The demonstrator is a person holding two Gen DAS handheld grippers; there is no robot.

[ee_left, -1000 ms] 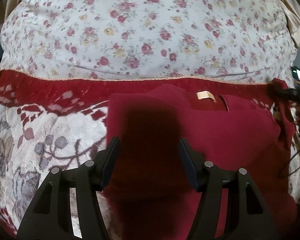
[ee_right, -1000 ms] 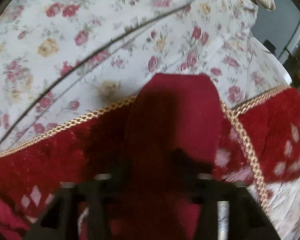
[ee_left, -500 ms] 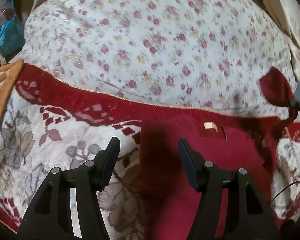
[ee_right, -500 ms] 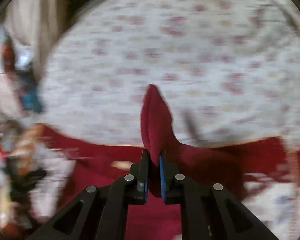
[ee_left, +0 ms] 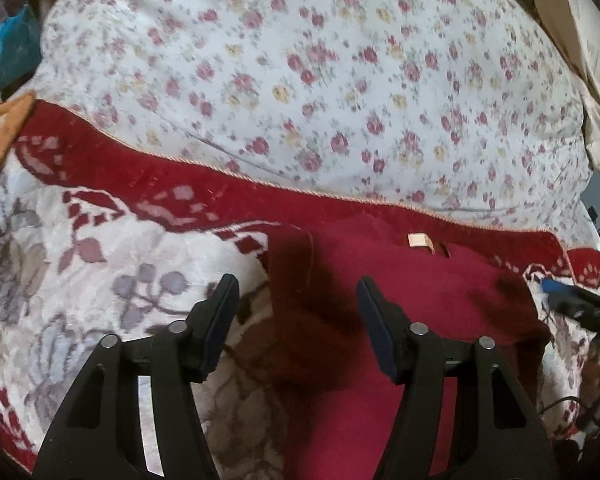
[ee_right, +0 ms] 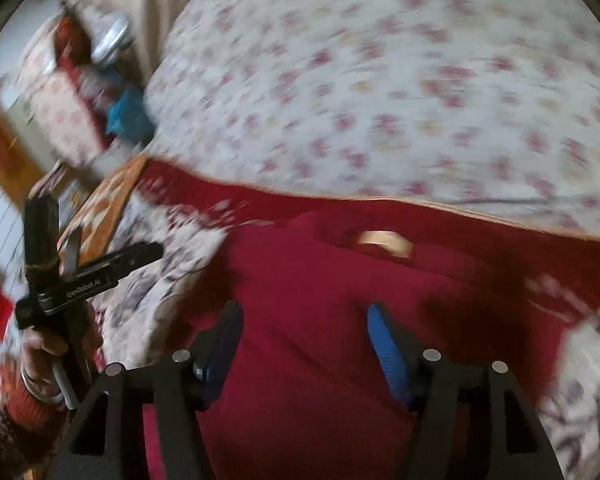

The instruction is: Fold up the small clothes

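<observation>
A small dark red garment (ee_left: 400,300) with a tan neck label (ee_left: 418,240) lies on the patterned blanket, partly folded, its right part laid over the middle. It also shows in the right wrist view (ee_right: 320,320). My left gripper (ee_left: 296,300) is open and empty, hovering over the garment's left edge. My right gripper (ee_right: 304,328) is open and empty above the garment's middle. The left gripper's body and the hand holding it (ee_right: 60,280) show at the left of the right wrist view.
The garment rests on a white and red blanket (ee_left: 100,260) with a gold-trimmed edge. Behind it is a floral bedsheet (ee_left: 320,80). An orange patterned cloth (ee_left: 4,120) sits at far left. Clutter and a blue bag (ee_right: 128,116) lie beyond the bed.
My right gripper let go of the red sleeve it was pinching and holding up, opened, and now hovers over the garment. The sleeve now lies on the garment. My left gripper shifted slightly left.
</observation>
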